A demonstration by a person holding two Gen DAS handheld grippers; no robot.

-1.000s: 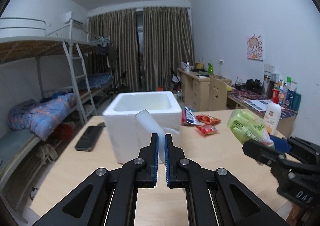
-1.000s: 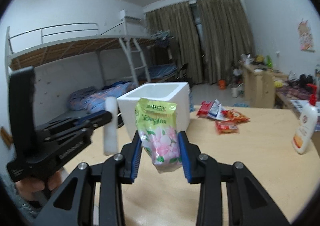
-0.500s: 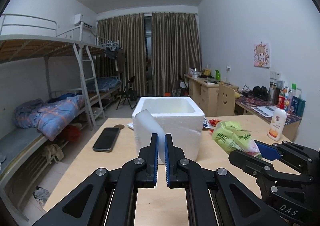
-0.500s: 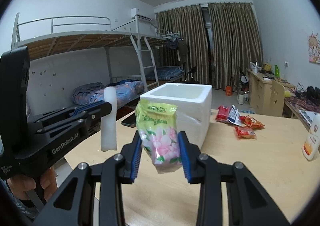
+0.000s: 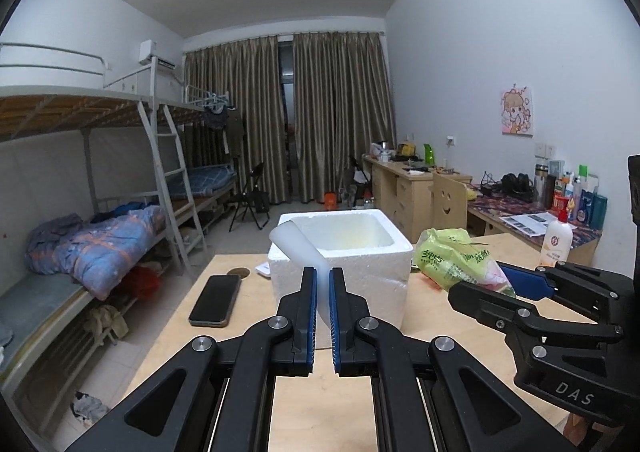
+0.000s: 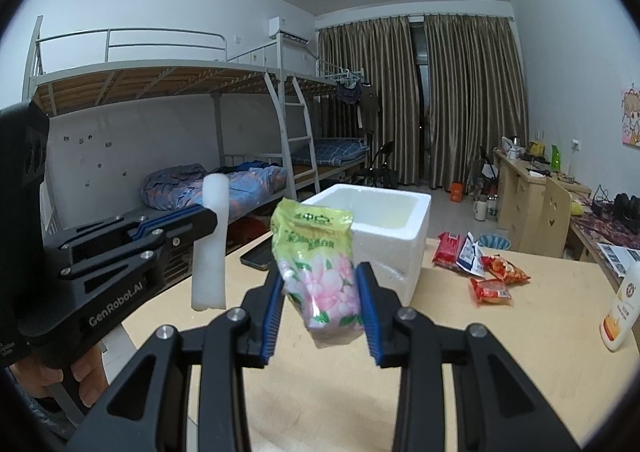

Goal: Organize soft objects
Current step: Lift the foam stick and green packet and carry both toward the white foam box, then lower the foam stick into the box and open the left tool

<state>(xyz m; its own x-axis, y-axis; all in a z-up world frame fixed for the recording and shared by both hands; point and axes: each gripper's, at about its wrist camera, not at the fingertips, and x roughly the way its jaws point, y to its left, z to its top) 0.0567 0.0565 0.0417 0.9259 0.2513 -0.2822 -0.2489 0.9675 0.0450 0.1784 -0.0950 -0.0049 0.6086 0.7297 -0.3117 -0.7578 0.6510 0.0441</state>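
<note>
Item one: my left gripper point(image 5: 323, 288) was pinched nearly closed on a white foam strip point(image 6: 211, 244), which stood roughly upright through the jaws and hung clear of the table.

Item two: my right gripper point(image 6: 320, 294) was at a middling width, clamped on a green-and-pink flowered soft packet point(image 6: 318, 268), held in the air above the wooden table point(image 6: 520, 372).

Item three: a white styrofoam box point(image 5: 344, 248), open-topped, sat on the table just beyond both grippers; I saw nothing inside it.

Item four: a black phone point(image 5: 215, 300) lay flat left of the box.

Item five: red snack packets point(image 6: 484, 272) lay scattered right of the box, and a lotion pump bottle point(image 6: 620, 312) stood near the table's right edge.
</note>
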